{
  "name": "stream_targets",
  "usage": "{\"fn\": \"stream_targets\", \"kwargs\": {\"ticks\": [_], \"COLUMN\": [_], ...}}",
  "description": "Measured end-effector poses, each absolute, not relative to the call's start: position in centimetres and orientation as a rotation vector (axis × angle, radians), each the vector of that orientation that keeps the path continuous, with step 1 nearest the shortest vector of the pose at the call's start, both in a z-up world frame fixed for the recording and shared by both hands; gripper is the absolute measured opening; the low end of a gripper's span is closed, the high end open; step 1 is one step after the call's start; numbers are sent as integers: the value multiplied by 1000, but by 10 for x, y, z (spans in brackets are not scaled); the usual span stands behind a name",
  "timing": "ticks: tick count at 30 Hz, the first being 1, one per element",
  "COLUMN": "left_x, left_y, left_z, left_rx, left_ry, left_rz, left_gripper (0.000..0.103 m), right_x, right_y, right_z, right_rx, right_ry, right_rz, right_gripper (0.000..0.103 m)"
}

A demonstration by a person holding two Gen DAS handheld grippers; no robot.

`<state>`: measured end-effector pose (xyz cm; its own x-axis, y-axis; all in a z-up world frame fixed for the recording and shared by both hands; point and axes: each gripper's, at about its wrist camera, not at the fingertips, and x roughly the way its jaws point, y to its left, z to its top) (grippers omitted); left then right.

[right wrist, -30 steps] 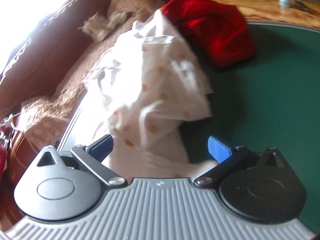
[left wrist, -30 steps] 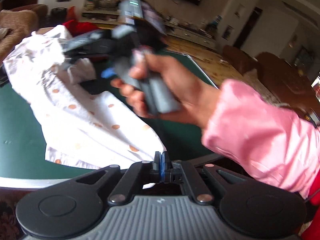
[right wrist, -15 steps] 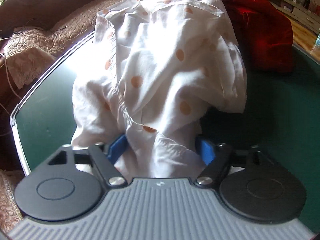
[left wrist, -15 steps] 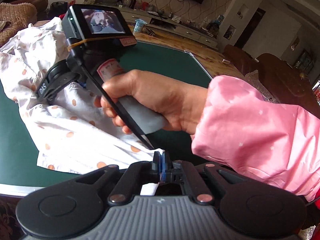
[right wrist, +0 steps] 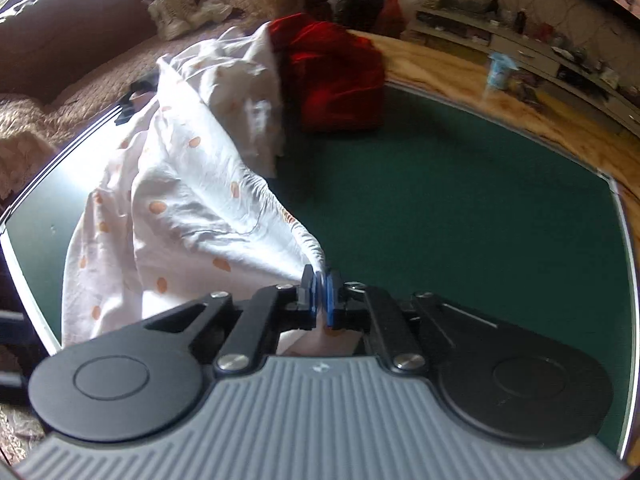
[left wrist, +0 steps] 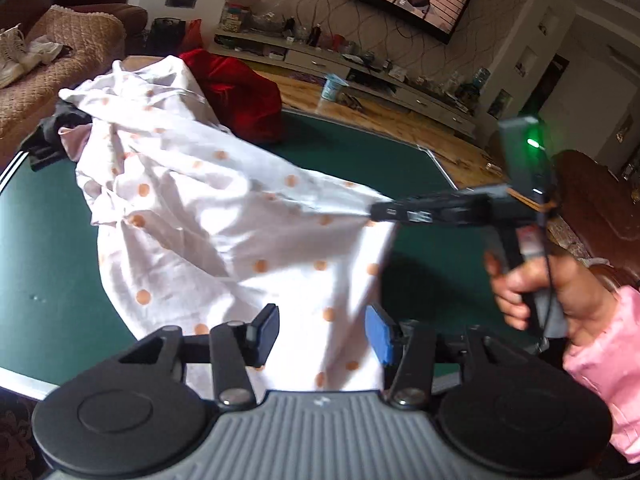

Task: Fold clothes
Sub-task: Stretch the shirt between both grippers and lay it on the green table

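Step in hand: spreading the white dotted garment [left wrist: 224, 216] before any fold. It lies bunched on the green worktop [right wrist: 460, 208], its far end heaped near a red cloth [right wrist: 336, 76] and over a dark item [left wrist: 48, 136] at the worktop's edge. Right gripper [right wrist: 320, 294]: clenched on a pinch of the garment's hem, cloth gathered into a tight fan at the blue pads [right wrist: 331, 296]; in the left view the same gripper [left wrist: 374, 212] holds that edge lifted off the worktop, the fabric drawn taut toward the heap. The hand [left wrist: 536, 296] grips its handle upright, a pink sleeve [left wrist: 600, 364] behind it; the gripper's nose lies roughly level across the view. Left gripper [left wrist: 320, 330]: jaws opening, cloth hanging between them, pads not pressing on it, so released. It points down toward the near hem. Judgement: the next move calls for the left gripper to find a second hem corner well apart from the right one's hold, close on a single layer, then both draw apart to flatten the garment on the worktop. Risk: catching several layers, which would leave the bunch twisted. Garment type not clear from these views.
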<state>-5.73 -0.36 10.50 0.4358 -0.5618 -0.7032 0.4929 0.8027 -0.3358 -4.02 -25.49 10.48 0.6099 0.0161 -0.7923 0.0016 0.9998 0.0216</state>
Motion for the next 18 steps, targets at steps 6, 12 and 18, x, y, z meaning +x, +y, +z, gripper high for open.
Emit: {"fn": "stream_targets", "kwargs": {"ticks": [6, 12, 18], "left_x": [-32, -16, 7], "left_y": [15, 22, 23], "left_z": [109, 99, 85], "left_rx": [-119, -134, -65], "left_ry": [892, 916, 930], "left_rz": [-552, -482, -420], "left_gripper": [61, 69, 77], "right_x": [-111, -151, -120], "right_y": [-325, -362, -351], "right_z": [132, 139, 121], "right_rx": [68, 29, -20], "right_ry": [887, 952, 974], "right_rz": [-152, -326, -401], "right_gripper": [7, 7, 48]}}
